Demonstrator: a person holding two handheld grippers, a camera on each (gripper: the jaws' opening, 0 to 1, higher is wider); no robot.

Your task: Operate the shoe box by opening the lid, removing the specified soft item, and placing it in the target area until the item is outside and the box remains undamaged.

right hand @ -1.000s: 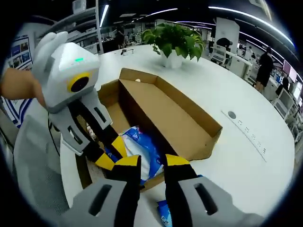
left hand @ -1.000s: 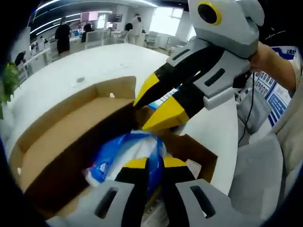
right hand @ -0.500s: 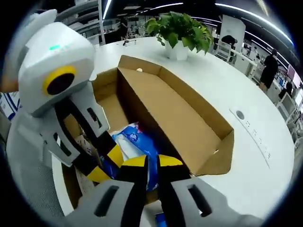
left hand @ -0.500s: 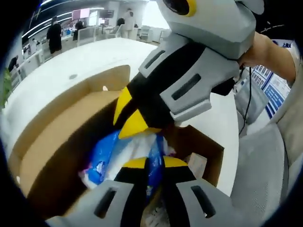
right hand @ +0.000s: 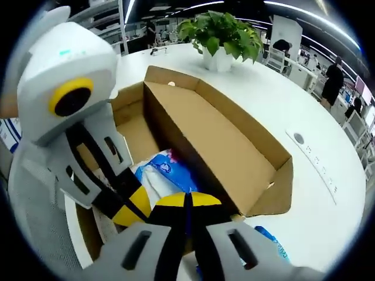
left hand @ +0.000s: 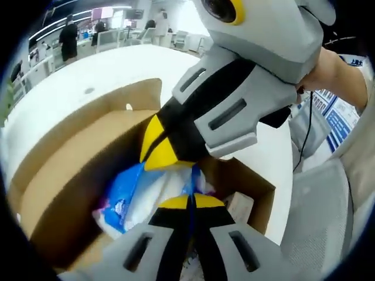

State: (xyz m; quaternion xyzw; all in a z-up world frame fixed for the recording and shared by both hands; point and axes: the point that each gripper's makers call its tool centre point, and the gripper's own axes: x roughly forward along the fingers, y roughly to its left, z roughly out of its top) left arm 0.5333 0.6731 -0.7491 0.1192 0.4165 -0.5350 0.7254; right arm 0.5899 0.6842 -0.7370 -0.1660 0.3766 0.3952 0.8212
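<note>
Two grippers' jaws clenched on blue-white packet [left hand: 140, 193] inside shoe box [right hand: 234, 146], plant [right hand: 225, 35] beyond.

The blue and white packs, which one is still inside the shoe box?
The blue and white pack lying in the open shoe box, where both grippers meet. The other blue pack lies outside on the white table, beside the right gripper.

Blue-and-white posters [left hand: 343, 120] at the edge, print blurred — pack [right hand: 167, 175] markings too small to read
</note>
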